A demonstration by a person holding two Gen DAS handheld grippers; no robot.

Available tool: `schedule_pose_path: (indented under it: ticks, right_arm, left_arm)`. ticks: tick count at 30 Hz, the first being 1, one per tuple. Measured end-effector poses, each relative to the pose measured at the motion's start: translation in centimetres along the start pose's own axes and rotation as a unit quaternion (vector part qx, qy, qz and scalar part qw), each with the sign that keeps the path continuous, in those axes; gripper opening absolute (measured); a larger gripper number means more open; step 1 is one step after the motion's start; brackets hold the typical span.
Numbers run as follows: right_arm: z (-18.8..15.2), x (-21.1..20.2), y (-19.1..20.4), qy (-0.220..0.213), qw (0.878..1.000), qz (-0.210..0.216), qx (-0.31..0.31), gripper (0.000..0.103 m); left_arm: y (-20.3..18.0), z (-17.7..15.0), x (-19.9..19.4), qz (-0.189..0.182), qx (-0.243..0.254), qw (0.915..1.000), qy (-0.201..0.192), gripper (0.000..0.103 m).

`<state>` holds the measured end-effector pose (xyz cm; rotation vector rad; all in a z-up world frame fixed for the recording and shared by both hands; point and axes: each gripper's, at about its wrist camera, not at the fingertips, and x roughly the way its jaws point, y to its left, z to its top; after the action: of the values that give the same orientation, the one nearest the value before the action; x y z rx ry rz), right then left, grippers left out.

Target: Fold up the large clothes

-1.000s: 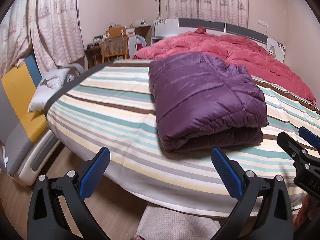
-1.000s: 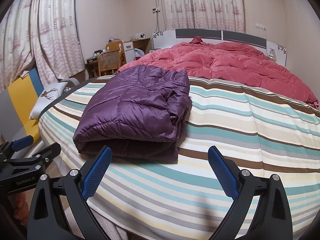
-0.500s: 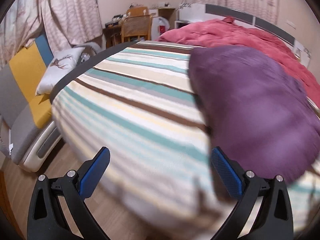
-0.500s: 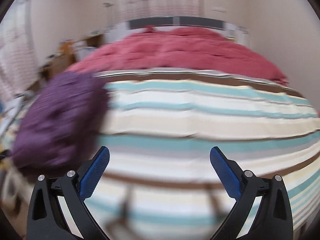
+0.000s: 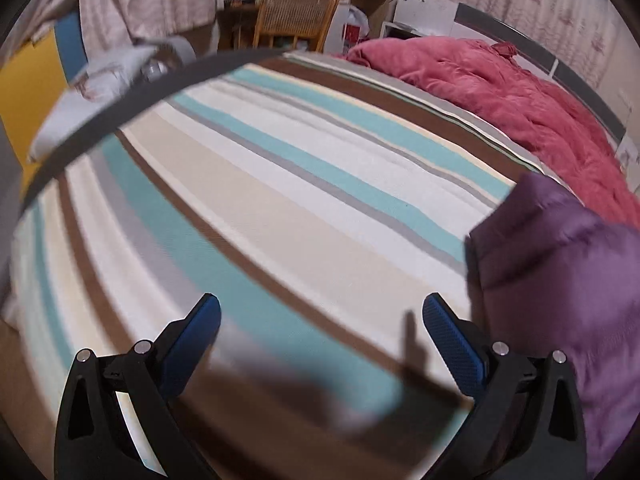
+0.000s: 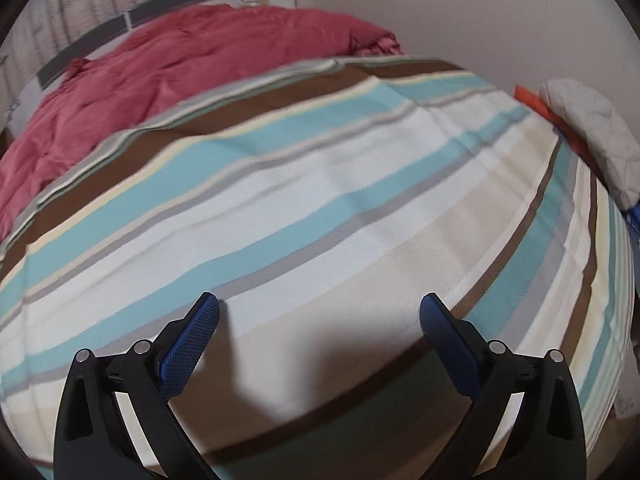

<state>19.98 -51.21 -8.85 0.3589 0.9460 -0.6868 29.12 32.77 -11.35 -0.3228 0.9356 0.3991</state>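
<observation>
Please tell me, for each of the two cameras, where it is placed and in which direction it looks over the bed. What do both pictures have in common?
Left wrist: sits on the left gripper, low over the striped bedspread, facing the wicker chair; the purple jacket is at its right; only its own open fingers show.
Right wrist: sits on the right gripper, low over the striped bedspread, facing the wall; a white quilted item lies right; only its open fingers show.
Shared: the bedspread and the red duvet.
</observation>
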Motion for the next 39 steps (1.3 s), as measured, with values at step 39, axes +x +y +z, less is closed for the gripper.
schedule_pose_path:
  ticks: [39]
  right_arm:
    - [0.7, 0.8, 0.0, -0.009, 1.0, -0.003, -0.001, 0.1]
  left_arm:
    - [-1.5, 0.2, 1.1, 0.043, 0.035, 0.9984, 0.005, 0.101]
